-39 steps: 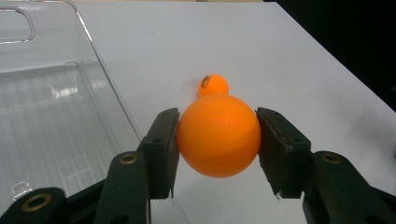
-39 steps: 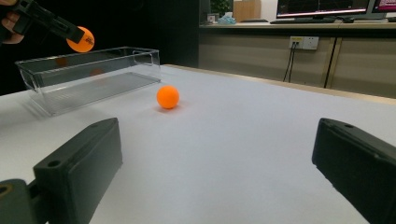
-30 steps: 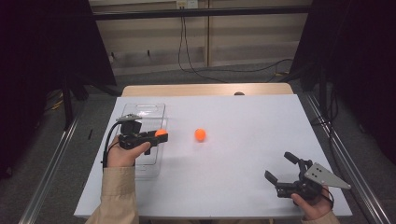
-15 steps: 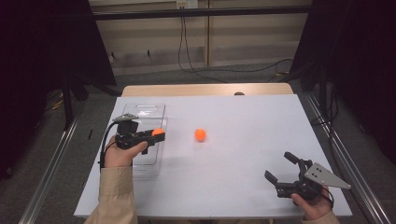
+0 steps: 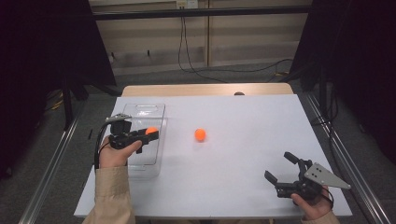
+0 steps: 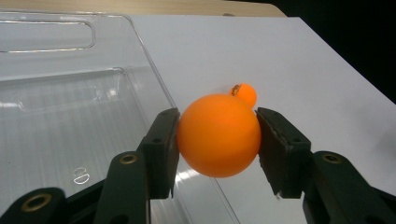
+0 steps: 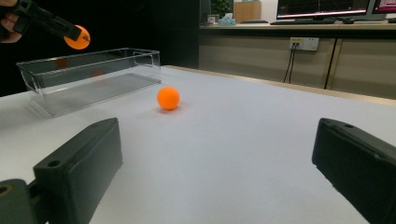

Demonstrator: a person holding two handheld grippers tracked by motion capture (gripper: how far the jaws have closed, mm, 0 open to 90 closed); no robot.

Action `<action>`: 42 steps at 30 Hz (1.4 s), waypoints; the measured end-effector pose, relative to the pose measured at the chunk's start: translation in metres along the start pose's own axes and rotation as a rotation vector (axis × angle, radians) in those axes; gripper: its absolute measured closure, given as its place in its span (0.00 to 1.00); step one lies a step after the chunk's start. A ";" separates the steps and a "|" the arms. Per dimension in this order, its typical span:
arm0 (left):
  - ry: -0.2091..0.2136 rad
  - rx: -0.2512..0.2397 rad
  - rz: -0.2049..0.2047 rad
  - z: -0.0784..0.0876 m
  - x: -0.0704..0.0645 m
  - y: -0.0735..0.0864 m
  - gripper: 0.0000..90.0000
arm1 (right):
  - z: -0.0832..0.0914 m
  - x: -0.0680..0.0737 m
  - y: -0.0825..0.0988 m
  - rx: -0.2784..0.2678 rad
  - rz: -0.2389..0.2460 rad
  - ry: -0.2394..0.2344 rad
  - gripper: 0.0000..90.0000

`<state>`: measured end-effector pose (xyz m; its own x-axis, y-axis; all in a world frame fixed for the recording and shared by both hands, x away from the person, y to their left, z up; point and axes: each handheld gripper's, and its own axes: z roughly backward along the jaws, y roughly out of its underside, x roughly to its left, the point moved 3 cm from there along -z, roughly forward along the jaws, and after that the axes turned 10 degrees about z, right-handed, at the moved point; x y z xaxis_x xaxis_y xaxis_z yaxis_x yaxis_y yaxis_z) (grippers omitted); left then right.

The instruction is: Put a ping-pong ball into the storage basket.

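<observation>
Since a second ago the left gripper (image 5: pixel 150 134) has carried its orange ball (image 6: pixel 218 135) a little back toward the person, so it now hangs over the clear plastic bin (image 5: pixel 159 111) near its right wall, while the right gripper (image 5: pixel 282 168) has kept still with its jaws wide apart and empty, low over the white table (image 5: pixel 252 121). Judging by this, the step in hand is dropping the ball into the bin, which calls for opening the jaws now clamped on its sides. A second orange ball (image 5: pixel 200 135) lies on the table just right of the bin, probably next to fetch.
</observation>
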<state>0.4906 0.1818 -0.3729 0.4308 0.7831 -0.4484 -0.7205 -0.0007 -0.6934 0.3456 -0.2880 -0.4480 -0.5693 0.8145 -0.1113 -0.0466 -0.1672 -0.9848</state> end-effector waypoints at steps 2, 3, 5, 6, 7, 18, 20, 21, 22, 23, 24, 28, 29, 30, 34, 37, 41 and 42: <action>-0.008 -0.004 0.007 0.000 0.000 0.000 0.57 | 0.000 0.000 0.000 0.000 0.000 0.000 0.02; -0.007 -0.002 0.007 0.000 0.001 0.000 0.57 | 0.000 0.000 0.000 -0.001 0.001 0.000 0.02; -0.013 -0.002 0.005 -0.001 0.003 0.000 0.57 | 0.000 0.000 0.000 -0.003 -0.004 0.004 0.02; -0.016 -0.003 0.007 -0.001 0.003 0.001 0.57 | 0.000 0.000 0.000 -0.002 -0.003 0.004 0.02; -0.016 0.000 0.006 -0.001 0.004 0.001 0.57 | 0.000 0.000 0.000 -0.003 -0.003 0.005 0.02; -0.054 -0.003 0.012 -0.001 0.011 0.002 0.57 | 0.000 0.000 0.000 -0.002 0.001 0.000 0.02; -0.052 -0.009 0.023 -0.002 0.011 0.002 0.57 | 0.000 0.000 0.000 -0.003 -0.003 0.003 0.02; -0.056 -0.008 0.020 -0.002 0.012 0.002 0.57 | 0.000 0.000 0.000 -0.002 0.001 0.000 0.02; -0.057 -0.005 0.019 -0.002 0.012 0.003 0.57 | 0.000 0.000 0.000 -0.002 0.001 0.001 0.02; -0.063 -0.011 0.019 -0.002 0.013 0.002 0.57 | 0.000 0.000 0.000 -0.003 0.001 0.002 0.02; -0.063 -0.006 0.014 -0.002 0.014 0.002 0.57 | 0.000 0.000 0.000 -0.002 0.000 0.001 0.02; -0.080 -0.013 0.022 -0.002 0.015 0.003 0.57 | 0.000 0.000 0.000 -0.003 -0.003 0.003 0.02; -0.084 -0.013 0.021 -0.002 0.015 0.003 0.57 | 0.000 0.000 0.000 -0.003 -0.004 0.003 0.02; -0.090 -0.011 0.012 -0.002 0.016 0.003 0.57 | 0.000 0.000 0.000 -0.003 -0.004 0.003 0.02; -0.104 -0.012 0.015 -0.002 0.017 0.003 0.57 | 0.000 0.000 0.000 -0.003 0.000 0.000 0.02; -0.108 -0.005 0.005 -0.002 0.019 0.003 0.57 | 0.000 0.000 0.000 -0.003 0.001 0.000 0.02; -0.123 -0.004 0.004 -0.003 0.020 0.004 0.57 | 0.000 0.000 0.000 -0.003 0.002 -0.001 0.02; -0.126 -0.005 0.004 -0.003 0.020 0.004 0.57 | 0.000 0.000 0.000 -0.004 0.000 -0.001 0.02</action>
<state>0.4980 0.1956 -0.3863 0.3565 0.8548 -0.3771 -0.7190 -0.0067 -0.6949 0.3456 -0.2879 -0.4478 -0.5698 0.8142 -0.1113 -0.0434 -0.1651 -0.9853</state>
